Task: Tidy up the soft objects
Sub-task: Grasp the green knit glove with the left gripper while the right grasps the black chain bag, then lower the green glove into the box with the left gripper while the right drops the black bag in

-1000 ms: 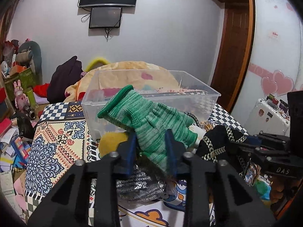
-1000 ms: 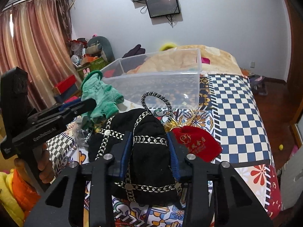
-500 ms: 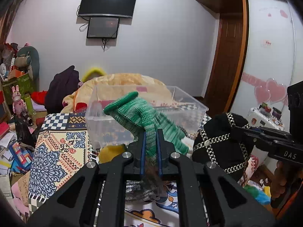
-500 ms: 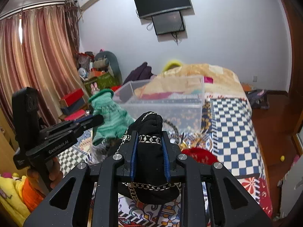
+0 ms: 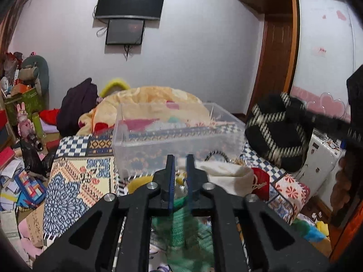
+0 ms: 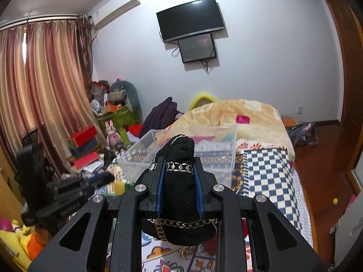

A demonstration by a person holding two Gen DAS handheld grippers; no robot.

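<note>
Holding items aloft, neither yet binned: right tool [image 6: 178, 170] clamps the black pouch [image 6: 179, 195]; left tool [image 5: 180, 165], nearly closed, pinches the green glove [image 5: 181, 229]; clear bin [image 5: 177, 136] ahead.

Black chain-trimmed pouch [image 6: 179, 181] between jaws

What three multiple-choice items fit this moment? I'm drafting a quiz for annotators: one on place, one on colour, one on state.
1. The clear plastic bin stands: A on the patterned bedspread; B on the floor; C on a shelf.
2. The knitted glove in the left gripper is: A red; B white; C green.
3. The right gripper is: A open; B shut on the black chain-trimmed pouch; C out of view.
Answers: A, bedspread shows under the bin; C, green knit hangs between its fingers; B, both fingers press the pouch.
</note>
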